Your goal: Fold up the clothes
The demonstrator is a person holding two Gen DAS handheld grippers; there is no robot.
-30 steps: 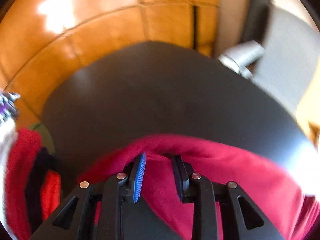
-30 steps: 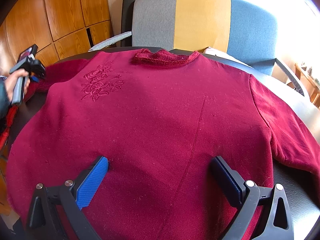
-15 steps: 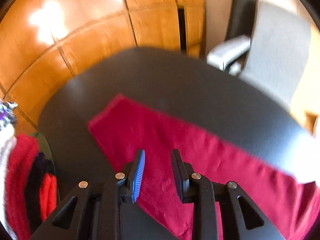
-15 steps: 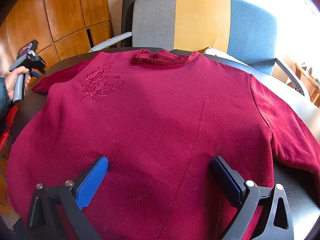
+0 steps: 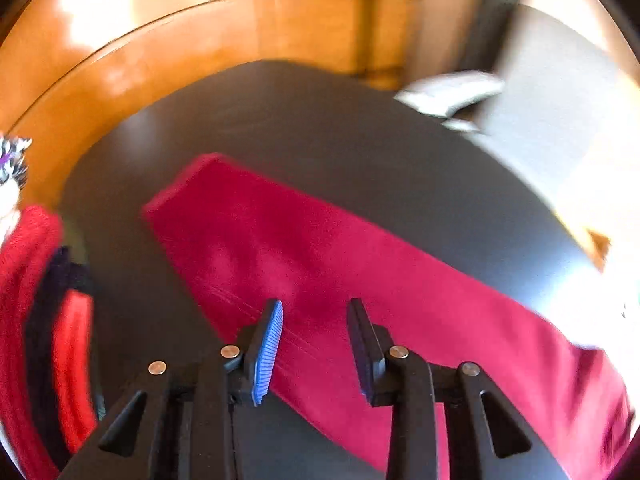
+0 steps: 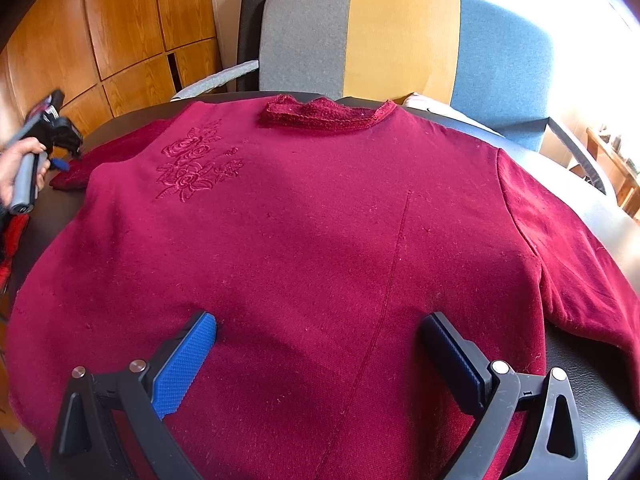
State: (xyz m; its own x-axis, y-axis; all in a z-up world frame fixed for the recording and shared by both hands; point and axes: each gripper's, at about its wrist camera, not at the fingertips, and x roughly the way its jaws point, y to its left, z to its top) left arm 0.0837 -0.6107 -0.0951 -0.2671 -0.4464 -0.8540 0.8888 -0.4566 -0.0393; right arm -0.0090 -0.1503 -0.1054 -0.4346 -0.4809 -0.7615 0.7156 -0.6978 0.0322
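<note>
A dark red sweater (image 6: 320,240) lies flat, front up, on the dark round table (image 6: 592,392), collar toward the chair, with a flower embroidery on the chest. Its left sleeve (image 5: 320,264) lies stretched flat on the table in the left wrist view. My left gripper (image 5: 314,344) hovers above that sleeve, jaws a little apart, holding nothing; it also shows in the right wrist view (image 6: 60,148) at the far left. My right gripper (image 6: 316,344) is wide open above the sweater's lower body, empty.
A chair (image 6: 404,40) with grey, yellow and blue panels stands behind the table. Wooden cabinets (image 6: 120,32) line the back left. A pile of red and dark clothes (image 5: 44,320) lies at the table's left edge.
The sleeve that was bunched at my left gripper now lies spread flat on the table. The left gripper has lifted back from it. The right gripper has not moved.
</note>
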